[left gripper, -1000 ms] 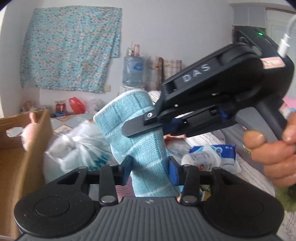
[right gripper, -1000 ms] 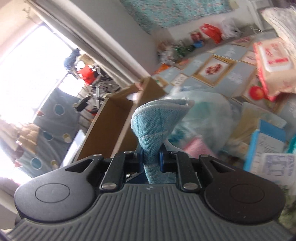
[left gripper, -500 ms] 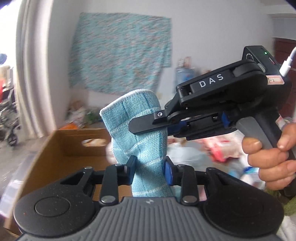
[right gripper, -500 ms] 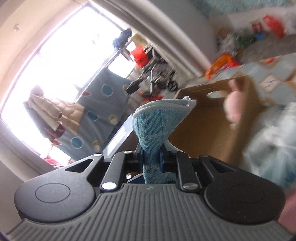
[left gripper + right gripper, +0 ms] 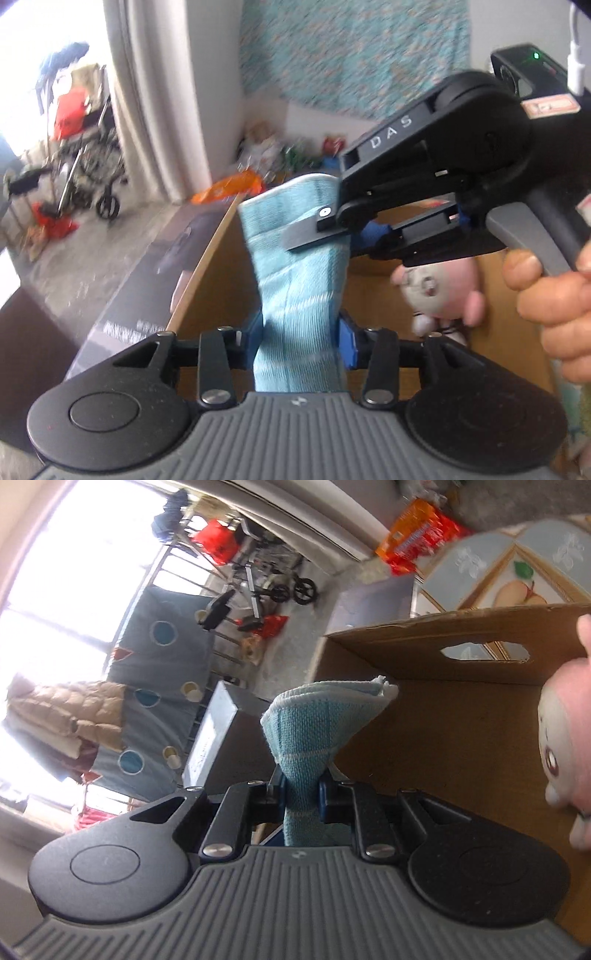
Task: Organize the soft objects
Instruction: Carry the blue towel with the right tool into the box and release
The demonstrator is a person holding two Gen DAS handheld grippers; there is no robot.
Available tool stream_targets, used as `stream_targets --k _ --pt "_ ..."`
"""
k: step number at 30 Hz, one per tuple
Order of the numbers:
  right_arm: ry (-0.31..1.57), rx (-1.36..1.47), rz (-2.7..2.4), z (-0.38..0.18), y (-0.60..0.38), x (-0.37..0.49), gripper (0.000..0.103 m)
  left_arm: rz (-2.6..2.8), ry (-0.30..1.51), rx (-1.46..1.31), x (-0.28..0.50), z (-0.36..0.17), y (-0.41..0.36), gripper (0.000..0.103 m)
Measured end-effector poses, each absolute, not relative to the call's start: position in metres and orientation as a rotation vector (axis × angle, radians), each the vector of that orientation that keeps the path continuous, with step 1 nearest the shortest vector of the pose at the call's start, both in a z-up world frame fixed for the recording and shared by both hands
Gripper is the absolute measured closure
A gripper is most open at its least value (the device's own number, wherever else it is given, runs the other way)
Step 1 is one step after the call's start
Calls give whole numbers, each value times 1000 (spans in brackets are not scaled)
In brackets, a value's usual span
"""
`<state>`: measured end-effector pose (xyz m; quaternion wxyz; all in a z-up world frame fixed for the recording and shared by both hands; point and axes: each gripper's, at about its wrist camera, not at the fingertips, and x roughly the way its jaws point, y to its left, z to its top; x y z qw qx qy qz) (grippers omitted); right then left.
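A folded light-blue cloth [image 5: 295, 280] stands upright between both grippers. My left gripper [image 5: 301, 338] is shut on its lower part. My right gripper [image 5: 332, 229] comes in from the right and is shut on its upper part; in the right wrist view the right gripper [image 5: 301, 794] pinches the cloth [image 5: 306, 720]. Both hold it above an open cardboard box [image 5: 417, 280], which also shows in the right wrist view [image 5: 443, 738]. A pink plush toy [image 5: 443, 291] lies inside the box, seen also at the right edge of the right wrist view [image 5: 565, 731].
A grey flat carton [image 5: 129, 280] lies left of the box. A curtain [image 5: 155, 96] and a wheelchair [image 5: 88, 158] stand at the far left. An orange packet [image 5: 229, 184] lies on the floor. A patterned blue cloth [image 5: 351, 55] hangs on the wall.
Both grippers have carried the cloth to the left, from over the cluttered pile to above the open cardboard box. The plush toy has come into view below. The grips are unchanged.
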<state>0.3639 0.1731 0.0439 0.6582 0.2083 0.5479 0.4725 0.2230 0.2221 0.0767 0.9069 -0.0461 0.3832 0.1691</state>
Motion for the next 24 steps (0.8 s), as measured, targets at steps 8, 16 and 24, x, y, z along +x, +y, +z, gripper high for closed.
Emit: stream_targets --k 8,16,24 --pt "1319 468 888 -22 224 421 89 344 831 -169 215 65 252 59" --pt "1323 421 820 -51 252 416 84 313 843 -185 218 54 257 57" --pt "1293 411 838 -31 240 413 30 291 832 -188 208 57 252 49"
